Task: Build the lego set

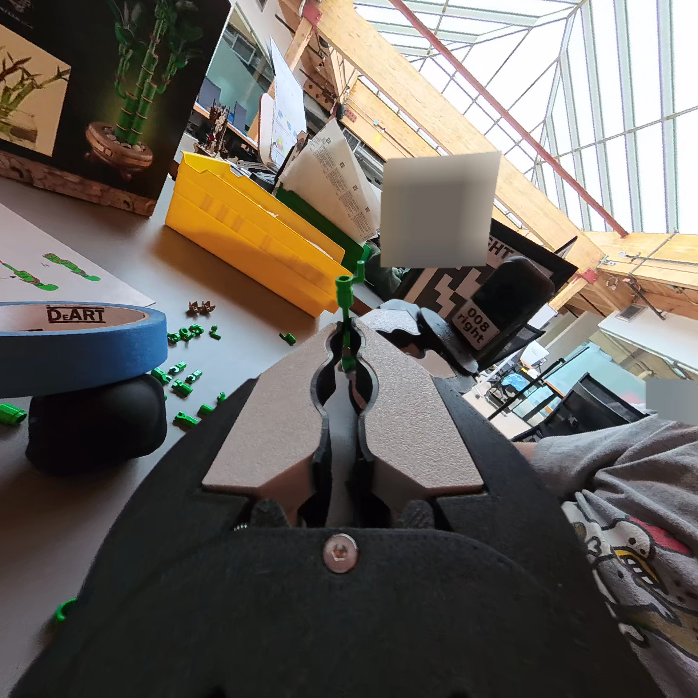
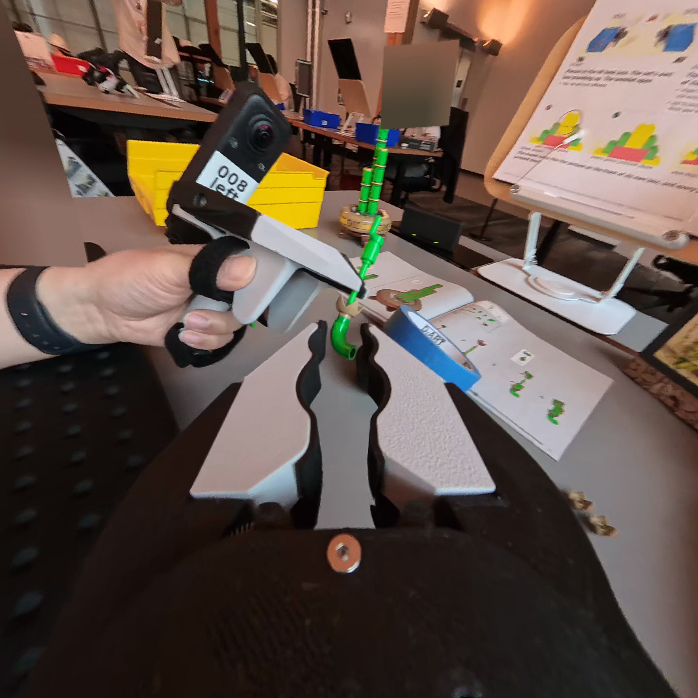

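Observation:
My left gripper is shut on a thin green stem that sticks up past its tips. In the right wrist view a hand holds this left gripper, and the stem runs down through a tan ring to a green curved elbow. My right gripper is open, its jaws apart on either side of the elbow, just below the left gripper's tip. The built bamboo stalks stand in a round tan base farther back.
Several loose green pieces lie on the grey table. A blue tape roll rests on a black object. Also here are a yellow bin, an open instruction booklet, the set's box and a white stand with a board. My left and right fingertips are right by each other.

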`<action>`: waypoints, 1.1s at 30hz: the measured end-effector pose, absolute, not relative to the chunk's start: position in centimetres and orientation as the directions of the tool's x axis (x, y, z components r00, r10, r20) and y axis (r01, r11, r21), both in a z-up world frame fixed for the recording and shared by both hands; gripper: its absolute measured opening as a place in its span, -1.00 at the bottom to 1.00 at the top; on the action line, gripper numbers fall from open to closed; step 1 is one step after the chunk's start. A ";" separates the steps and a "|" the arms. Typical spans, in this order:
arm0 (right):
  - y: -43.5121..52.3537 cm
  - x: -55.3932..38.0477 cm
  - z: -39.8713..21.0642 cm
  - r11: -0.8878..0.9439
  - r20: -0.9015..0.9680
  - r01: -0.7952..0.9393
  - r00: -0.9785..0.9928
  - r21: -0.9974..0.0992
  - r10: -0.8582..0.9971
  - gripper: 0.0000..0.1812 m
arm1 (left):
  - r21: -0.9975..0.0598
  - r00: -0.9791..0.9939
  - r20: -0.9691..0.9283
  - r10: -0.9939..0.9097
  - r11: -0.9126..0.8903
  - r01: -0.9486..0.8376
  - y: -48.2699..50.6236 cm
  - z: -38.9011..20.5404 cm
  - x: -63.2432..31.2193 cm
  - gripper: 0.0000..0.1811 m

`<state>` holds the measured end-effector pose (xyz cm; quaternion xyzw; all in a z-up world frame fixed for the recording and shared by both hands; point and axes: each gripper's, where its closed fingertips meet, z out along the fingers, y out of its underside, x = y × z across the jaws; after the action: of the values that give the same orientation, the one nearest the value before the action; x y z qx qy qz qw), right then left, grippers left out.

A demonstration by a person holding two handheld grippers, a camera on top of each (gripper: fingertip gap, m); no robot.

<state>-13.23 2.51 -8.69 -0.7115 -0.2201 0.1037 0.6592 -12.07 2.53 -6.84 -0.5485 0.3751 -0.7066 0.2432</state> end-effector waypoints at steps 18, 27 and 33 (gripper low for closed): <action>1.5 -13.5 -8.3 0.107 0.498 0.493 0.801 -0.864 0.331 -0.90 | -0.815 -0.381 0.534 -0.755 -0.580 0.007 2.0 -4.3 -13.1 -0.72; 0.2 -15.0 -7.1 0.264 0.603 0.543 0.729 -0.797 0.323 -0.90 | -0.935 -0.410 0.280 -0.868 -0.344 0.090 -0.5 -2.9 -14.0 -0.97; -0.7 -16.5 -7.0 0.281 0.467 0.373 0.739 -0.884 0.486 -0.58 | -0.969 -0.344 0.157 -0.926 -0.212 0.128 -0.7 -2.7 -14.1 -0.95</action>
<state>-16.49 -0.69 -7.00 -0.5981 -0.3592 0.0393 0.7153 -14.11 -0.67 -2.73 -0.4114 0.4847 -0.6609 0.3988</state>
